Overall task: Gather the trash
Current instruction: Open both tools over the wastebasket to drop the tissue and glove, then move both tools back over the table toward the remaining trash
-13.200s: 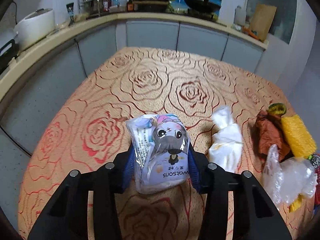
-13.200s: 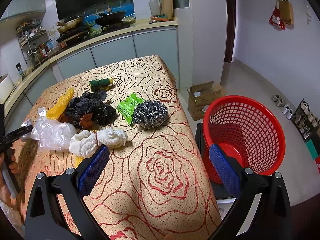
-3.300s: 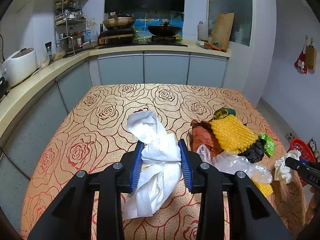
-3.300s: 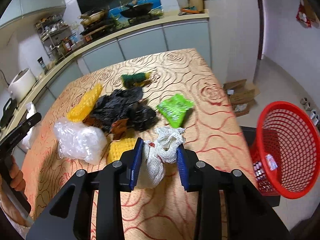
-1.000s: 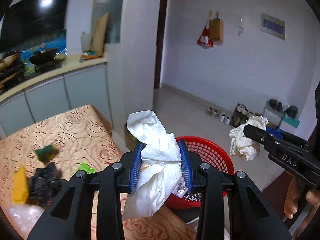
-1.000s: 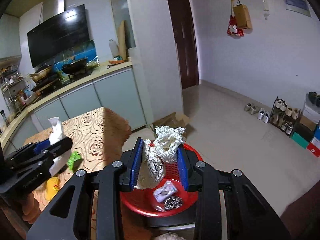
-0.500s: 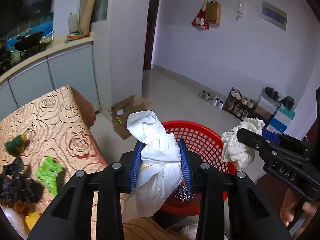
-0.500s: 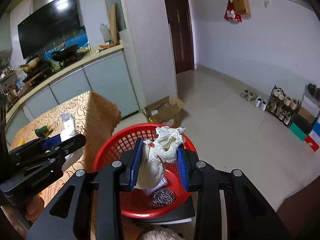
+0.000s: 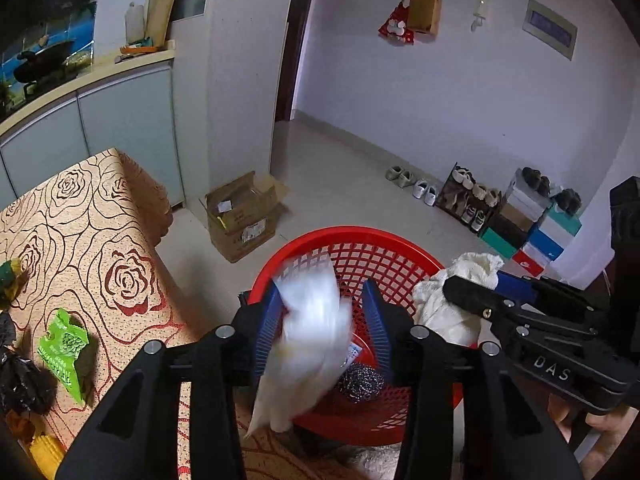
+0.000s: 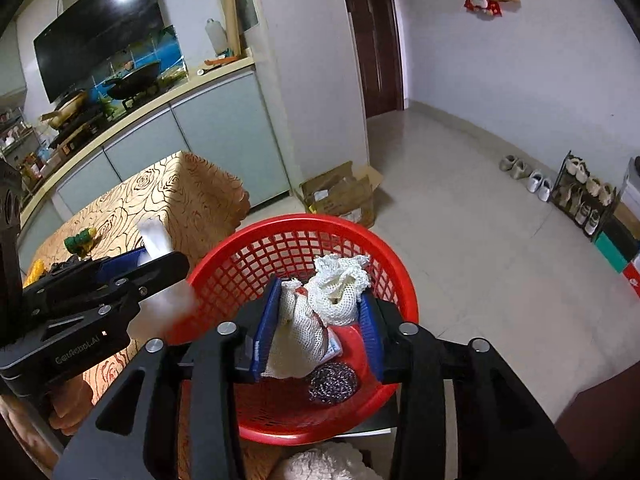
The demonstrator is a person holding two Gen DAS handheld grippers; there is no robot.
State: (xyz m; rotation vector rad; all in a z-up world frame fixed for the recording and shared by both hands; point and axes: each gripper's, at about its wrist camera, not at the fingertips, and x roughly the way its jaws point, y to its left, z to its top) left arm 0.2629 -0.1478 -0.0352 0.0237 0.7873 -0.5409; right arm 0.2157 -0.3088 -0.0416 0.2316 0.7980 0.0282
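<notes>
Your left gripper [image 9: 325,330] and right gripper [image 10: 322,330] hang over the red basket [image 10: 248,236], jaws opening so each load drops in. The blurred white tissue wad [image 9: 310,328] is slipping free; the white mesh net [image 10: 320,312] leans on the left pad. Beyond, at ten o'clock, more trash waits on the bench [image 9: 80,232].

The left gripper [image 9: 322,328] points steeply down, its jaws opening; the blue pads [image 9: 266,326] stand apart, with a blurred white wad between them that touches the left pad and is clear of the right. The right gripper [image 10: 320,328] also tilts down, just right of the left one, its jaws opening too; a white mesh wad lies against its left pad, with a gap at the right pad. Bare fingers [image 9: 606,424] grip the right gripper's handle, and a hand [image 10: 68,400] holds the left one.
</notes>
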